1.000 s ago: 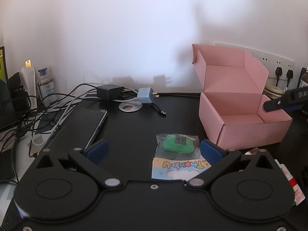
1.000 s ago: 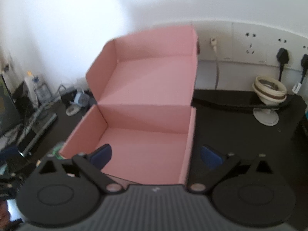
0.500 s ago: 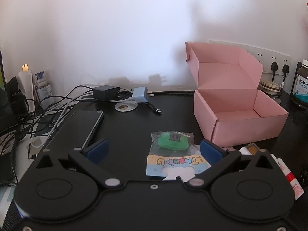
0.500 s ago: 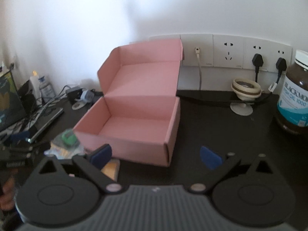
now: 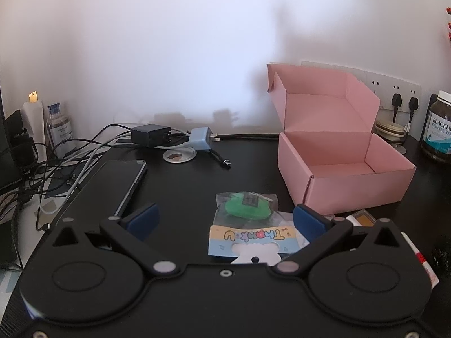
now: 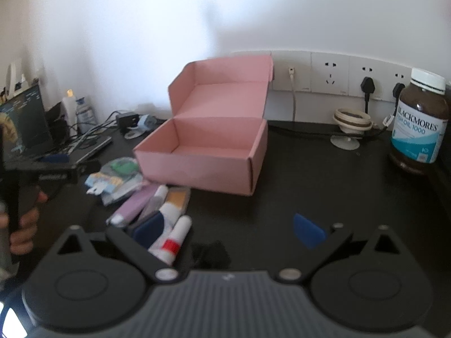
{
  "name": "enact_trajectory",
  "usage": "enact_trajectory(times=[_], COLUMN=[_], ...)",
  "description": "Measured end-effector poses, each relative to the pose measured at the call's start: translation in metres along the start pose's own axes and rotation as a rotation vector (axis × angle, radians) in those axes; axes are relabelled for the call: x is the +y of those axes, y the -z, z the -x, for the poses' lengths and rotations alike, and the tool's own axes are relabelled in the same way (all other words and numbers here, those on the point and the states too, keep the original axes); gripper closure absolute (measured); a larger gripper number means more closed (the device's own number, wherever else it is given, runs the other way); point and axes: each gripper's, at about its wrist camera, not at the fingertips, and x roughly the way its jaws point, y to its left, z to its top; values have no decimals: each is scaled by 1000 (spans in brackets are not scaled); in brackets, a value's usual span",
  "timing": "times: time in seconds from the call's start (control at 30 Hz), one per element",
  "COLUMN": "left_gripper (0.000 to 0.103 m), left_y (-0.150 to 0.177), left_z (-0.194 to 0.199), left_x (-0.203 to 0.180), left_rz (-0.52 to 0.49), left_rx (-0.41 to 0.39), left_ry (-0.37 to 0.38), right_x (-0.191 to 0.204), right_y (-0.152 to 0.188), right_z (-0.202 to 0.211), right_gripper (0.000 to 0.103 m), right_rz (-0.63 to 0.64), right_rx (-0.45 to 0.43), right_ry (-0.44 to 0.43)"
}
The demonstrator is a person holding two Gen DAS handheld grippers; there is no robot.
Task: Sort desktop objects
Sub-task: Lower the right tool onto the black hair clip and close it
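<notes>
Bench (image 5: 183, 186) of black fills the left wrist view. The left claw (image 5: 225, 219) stands wide open with nothing between its blue pads (image 5: 142, 219). Just ahead of it, near the right pad, lies a clear packet (image 5: 245, 211) holding a green thing, with a blue "Thank U" card at its near end. To the right sits the pink box (image 5: 352, 186), lid up and leaning back toward the wall, nothing to be seen inside it. A phone (image 5: 124, 181) lies face up on the left. Behind it a black charger (image 5: 149, 135) and a blue plug (image 5: 200, 139) lie among tangled cables. A brown bottle (image 5: 438, 132) stands at the far right by the wall sockets.

In the right wrist view the right claw (image 6: 229, 229) is also wide open and empty, above the bench (image 6: 324, 186). The box (image 6: 203, 155) sits ahead and to the left, open. Near its front left corner lies a small heap: the packet (image 6: 118, 174), a purple tube (image 6: 132, 207), a white tube with a red band (image 6: 174, 239) and an orange-faced item (image 6: 177, 197). The white tube lies just beside the claw's left pad. A small black thing (image 6: 210, 253) lies between the pads; the blur hides what it is. At the left edge a hand (image 6: 24, 225) holds the left claw (image 6: 53, 166) by its handle. The bottle (image 6: 420, 124) stands to the right
</notes>
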Motion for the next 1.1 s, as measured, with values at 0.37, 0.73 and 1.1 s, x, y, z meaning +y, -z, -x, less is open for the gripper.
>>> enact_trajectory(times=[0.37, 0.73, 1.1], left_gripper=[0, 0, 0], left_y=[1, 2, 2], left_z=[-3, -2, -2], left_x=[-2, -3, -4], left_rz=[-6, -15, -22], left_rx=[7, 7, 10], left_ry=[-13, -17, -20], right_x=[20, 24, 21], right_y=[26, 34, 37], right_z=[7, 0, -9], right_gripper=[16, 32, 54], right_rz=[96, 128, 133], right_rx=[1, 13, 29], right_ry=[7, 8, 13])
